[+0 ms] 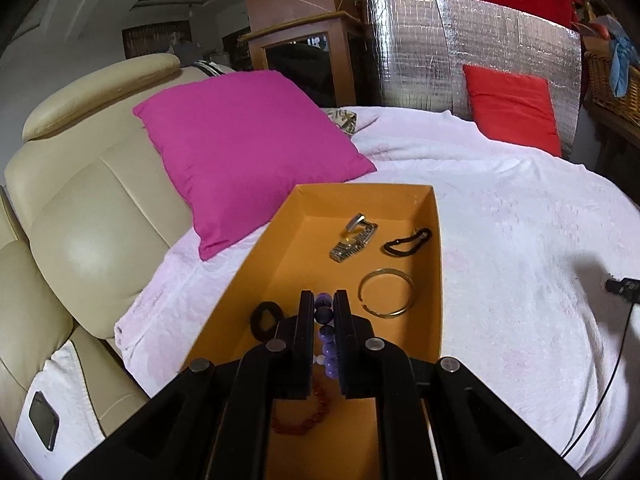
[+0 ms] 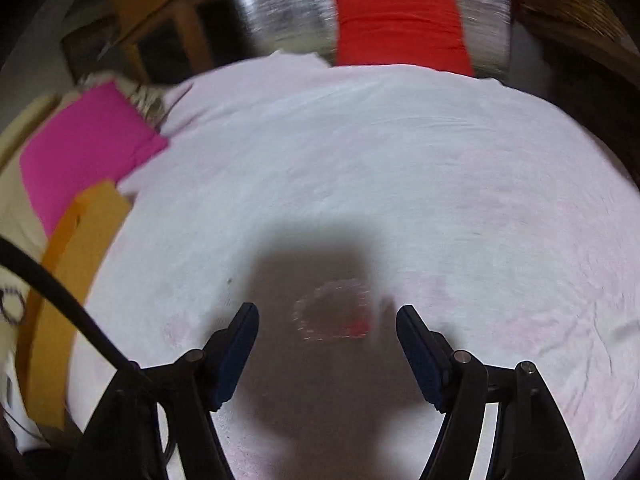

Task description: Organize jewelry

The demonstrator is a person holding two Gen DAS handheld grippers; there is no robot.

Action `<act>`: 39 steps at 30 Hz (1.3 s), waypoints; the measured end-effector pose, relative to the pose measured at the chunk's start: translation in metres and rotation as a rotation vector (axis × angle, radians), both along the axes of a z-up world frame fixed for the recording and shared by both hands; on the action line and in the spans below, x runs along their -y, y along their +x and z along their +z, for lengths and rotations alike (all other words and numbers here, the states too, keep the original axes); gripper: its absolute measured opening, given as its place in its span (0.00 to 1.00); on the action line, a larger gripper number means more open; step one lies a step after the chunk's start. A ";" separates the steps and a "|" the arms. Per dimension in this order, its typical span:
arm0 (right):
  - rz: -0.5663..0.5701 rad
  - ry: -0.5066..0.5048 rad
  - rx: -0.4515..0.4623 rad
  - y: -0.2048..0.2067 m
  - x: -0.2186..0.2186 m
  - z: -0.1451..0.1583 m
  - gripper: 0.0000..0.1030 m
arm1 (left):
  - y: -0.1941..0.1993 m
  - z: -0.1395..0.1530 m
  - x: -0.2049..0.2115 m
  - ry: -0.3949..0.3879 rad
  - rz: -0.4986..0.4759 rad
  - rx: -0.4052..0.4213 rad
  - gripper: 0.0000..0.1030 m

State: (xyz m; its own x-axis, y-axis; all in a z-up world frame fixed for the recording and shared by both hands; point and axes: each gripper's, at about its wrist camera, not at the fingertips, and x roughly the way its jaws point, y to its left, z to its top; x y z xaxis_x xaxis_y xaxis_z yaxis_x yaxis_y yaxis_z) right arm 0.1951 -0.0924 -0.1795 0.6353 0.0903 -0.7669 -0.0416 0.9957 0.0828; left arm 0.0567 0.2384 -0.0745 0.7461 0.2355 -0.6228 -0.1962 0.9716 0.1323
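Observation:
An orange box lies on a white blanket. My left gripper is over the box, shut on a purple bead bracelet. In the box lie a silver watch, a gold bangle, a black band, a black hair tie and a red bead bracelet. My right gripper is open just above the blanket, with a blurred clear bead bracelet with a red part between its fingers. The box edge shows at its left.
A pink pillow leans on a beige leather sofa left of the box. A red pillow stands against a silver foil panel at the back. A phone lies on the sofa. A black cable crosses the blanket at right.

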 end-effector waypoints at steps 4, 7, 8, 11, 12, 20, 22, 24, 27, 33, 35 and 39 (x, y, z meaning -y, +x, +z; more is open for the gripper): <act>0.015 -0.121 -0.014 0.004 -0.015 -0.013 0.39 | 0.002 -0.005 0.005 -0.002 0.000 -0.010 0.09; 0.013 -0.121 -0.010 0.001 -0.017 -0.009 0.21 | 0.003 -0.007 0.005 -0.005 0.000 -0.014 0.09; 0.007 -0.113 -0.002 0.000 -0.015 -0.007 0.20 | 0.003 -0.007 0.004 -0.004 0.002 -0.013 0.09; 0.009 -0.083 0.031 -0.008 -0.010 0.002 0.16 | 0.002 -0.005 0.002 -0.009 0.005 -0.006 0.09; 0.009 -0.066 0.048 -0.015 -0.012 0.006 0.16 | 0.001 -0.005 0.001 -0.009 0.006 -0.004 0.09; 0.176 0.086 0.172 -0.051 -0.072 0.052 0.16 | -0.006 -0.003 -0.011 -0.016 0.023 0.007 0.09; 0.238 0.124 0.194 -0.060 -0.098 0.064 0.16 | -0.009 -0.002 -0.017 -0.024 0.033 0.010 0.09; 0.301 0.155 0.213 -0.067 -0.124 0.074 0.16 | -0.011 -0.003 -0.024 -0.028 0.042 0.011 0.09; 0.416 0.231 0.222 -0.081 -0.173 0.087 0.16 | -0.014 -0.004 -0.033 -0.039 0.054 0.013 0.09; 0.574 0.292 0.209 -0.103 -0.247 0.088 0.16 | -0.016 -0.012 -0.049 -0.052 0.074 0.002 0.09; 0.605 0.278 0.191 -0.105 -0.268 0.079 0.16 | -0.016 -0.016 -0.056 -0.056 0.084 -0.004 0.09; 0.622 0.256 0.146 -0.103 -0.289 0.058 0.16 | -0.013 -0.026 -0.068 -0.063 0.097 -0.021 0.09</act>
State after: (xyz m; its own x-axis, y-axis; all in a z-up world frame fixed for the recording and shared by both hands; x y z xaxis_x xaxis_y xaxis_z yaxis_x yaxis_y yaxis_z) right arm 0.0920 0.1966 -0.1212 0.5018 0.6386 -0.5834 -0.6276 0.7329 0.2625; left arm 0.0436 0.3060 -0.1001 0.7085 0.2659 -0.6537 -0.2876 0.9547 0.0766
